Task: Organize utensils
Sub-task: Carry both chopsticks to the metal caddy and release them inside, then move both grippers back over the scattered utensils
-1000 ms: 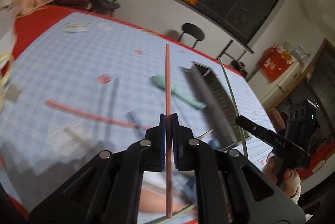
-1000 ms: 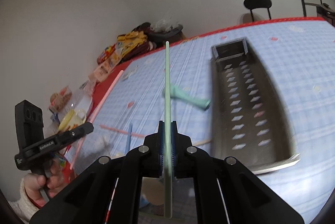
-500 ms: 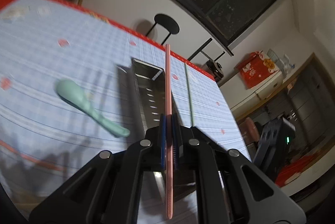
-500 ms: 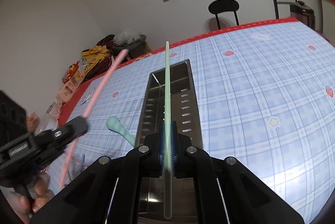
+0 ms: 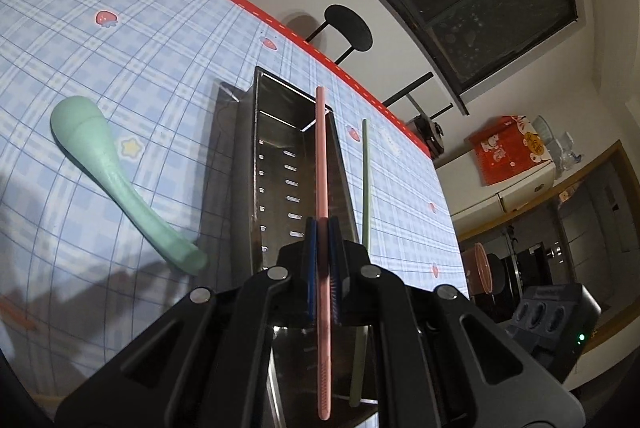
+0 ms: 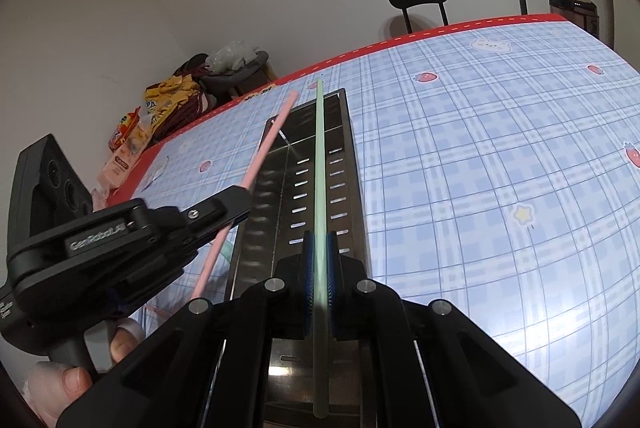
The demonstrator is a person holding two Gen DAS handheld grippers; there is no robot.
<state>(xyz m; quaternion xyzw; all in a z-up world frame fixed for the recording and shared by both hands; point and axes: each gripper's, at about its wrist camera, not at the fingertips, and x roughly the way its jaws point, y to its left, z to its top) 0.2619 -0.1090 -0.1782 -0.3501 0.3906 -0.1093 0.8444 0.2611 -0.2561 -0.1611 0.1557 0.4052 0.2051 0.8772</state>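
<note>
My left gripper (image 5: 322, 248) fingers pinch the pink chopstick (image 5: 321, 156); right gripper (image 6: 319, 256) fingers pinch the green chopstick (image 6: 319, 156). Both hang over the steel tray (image 5: 280, 148) on the desk (image 6: 480, 148). Green spoon (image 5: 108, 168) lies left of tray.

From your left wrist, the black fingers (image 5: 280, 312) hid the near end of the tray (image 5: 280, 156), and the green chopstick (image 5: 365, 188) passed behind them. From your right wrist, the left gripper (image 6: 224, 216) was blurred and covered the middle of the pink chopstick (image 6: 276, 132) and most of the green spoon (image 6: 228, 250). An orange strip (image 5: 16, 314) at the left edge was blurred and cut off.
</note>
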